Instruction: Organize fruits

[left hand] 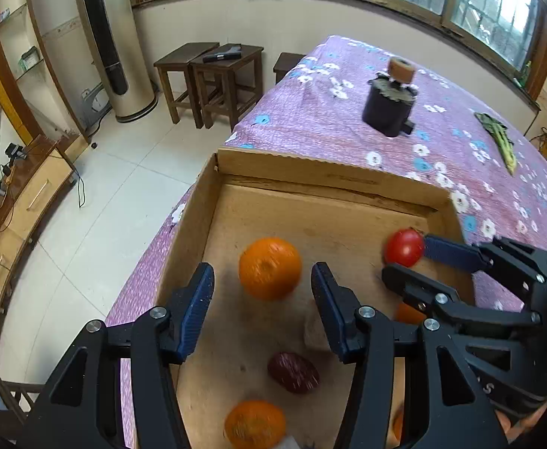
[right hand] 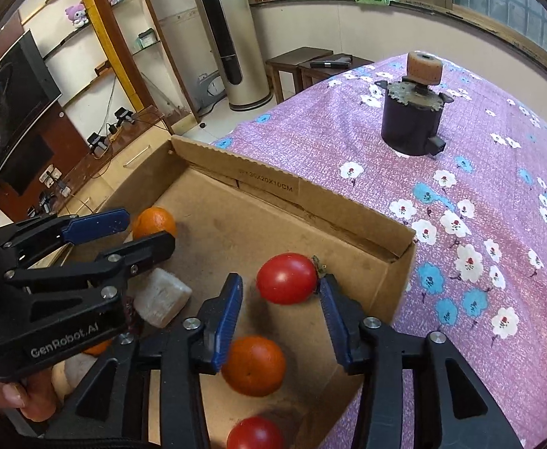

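A cardboard box sits on a purple flowered cloth. My left gripper is open above the box, with an orange between and just beyond its fingertips, blurred. My right gripper is open, with a red tomato between its fingertips, not gripped. Also in the box are another orange, an orange fruit, a dark red fruit, a second tomato and a white block.
A dark cylindrical motor stands on the cloth beyond the box. A green vegetable lies at the far right. Wooden stools and a tall air conditioner stand on the floor to the left.
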Tool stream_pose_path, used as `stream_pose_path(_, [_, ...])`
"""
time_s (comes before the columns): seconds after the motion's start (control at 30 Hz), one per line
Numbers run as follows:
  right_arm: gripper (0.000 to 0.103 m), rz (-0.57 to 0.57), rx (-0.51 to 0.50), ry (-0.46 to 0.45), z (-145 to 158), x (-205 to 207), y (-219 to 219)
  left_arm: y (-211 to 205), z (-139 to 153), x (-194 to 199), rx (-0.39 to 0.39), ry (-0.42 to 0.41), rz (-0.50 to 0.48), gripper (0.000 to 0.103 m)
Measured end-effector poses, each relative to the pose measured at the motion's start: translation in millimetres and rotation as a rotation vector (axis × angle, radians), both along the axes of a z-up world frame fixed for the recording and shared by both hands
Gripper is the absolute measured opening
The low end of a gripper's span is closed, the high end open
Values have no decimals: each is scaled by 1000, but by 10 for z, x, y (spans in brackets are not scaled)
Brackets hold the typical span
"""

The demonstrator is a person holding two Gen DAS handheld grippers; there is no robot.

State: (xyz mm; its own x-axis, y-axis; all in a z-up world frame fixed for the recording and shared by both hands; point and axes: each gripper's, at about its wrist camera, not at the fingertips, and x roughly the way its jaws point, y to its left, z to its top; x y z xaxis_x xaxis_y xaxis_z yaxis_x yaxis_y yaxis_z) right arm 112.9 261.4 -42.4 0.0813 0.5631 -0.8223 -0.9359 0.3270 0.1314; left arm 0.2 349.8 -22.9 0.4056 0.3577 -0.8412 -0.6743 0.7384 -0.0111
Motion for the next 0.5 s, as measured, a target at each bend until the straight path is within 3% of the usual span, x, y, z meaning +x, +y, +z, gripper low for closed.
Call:
stream_pose_path(0.07, [53,1,11,-4,43,-17,-63,-66,35,-64,1,-10,-2,56])
stream_pose_path(0.33, [54,27,40,2,161,-122,-297,-397,160,-435,10,-59,-26,58])
stream_pose_path(0.43, [54,65,51,9,202,-216,-419,-511,182,-599,15,-72,-17,68])
stream_pose_path(0.5, [54,95,59,6,224,-294,-496,-586,191,-708,20,-83,-18,69])
